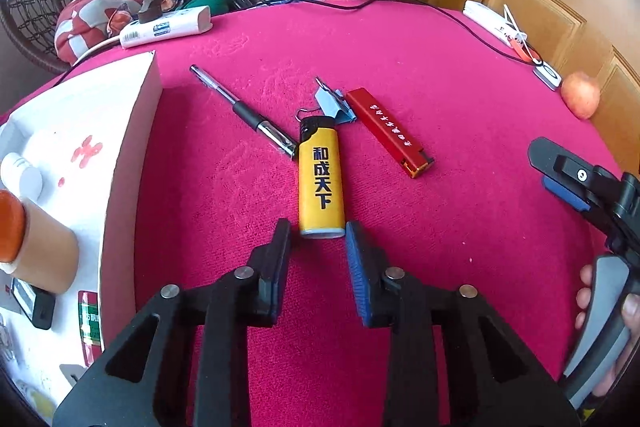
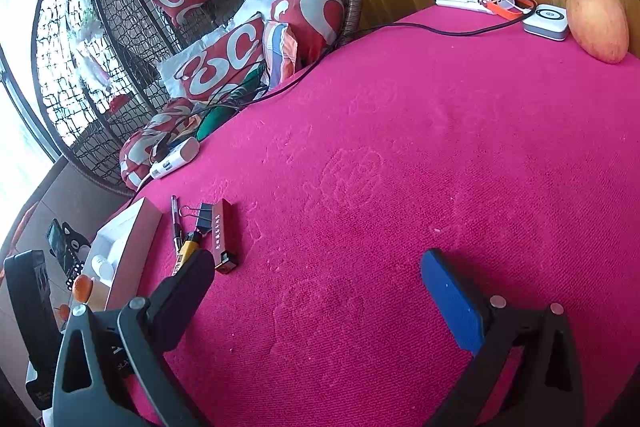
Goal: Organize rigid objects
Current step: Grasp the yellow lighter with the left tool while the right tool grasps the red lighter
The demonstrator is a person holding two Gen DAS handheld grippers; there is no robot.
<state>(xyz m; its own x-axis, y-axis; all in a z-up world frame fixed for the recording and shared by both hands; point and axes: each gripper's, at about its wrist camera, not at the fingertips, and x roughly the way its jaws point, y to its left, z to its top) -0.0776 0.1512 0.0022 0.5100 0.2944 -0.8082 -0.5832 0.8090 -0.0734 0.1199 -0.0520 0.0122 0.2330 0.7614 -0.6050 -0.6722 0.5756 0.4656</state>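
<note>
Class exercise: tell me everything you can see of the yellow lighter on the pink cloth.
The yellow lighter is a rounded plastic-looking tube with a black cap at its far end and a pale base at the near end. Bold dark Chinese characters run down its body. It lies flat on the pink cloth, lengthwise away from the left tool, whose open fingers flank its base. The pen tip meets its cap; a binder clip lies just beyond.

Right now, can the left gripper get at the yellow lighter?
Probably yes: the left gripper has its jaws open just short of the yellow lighter's near end, with nothing between. The pen only touches the far end.
</note>
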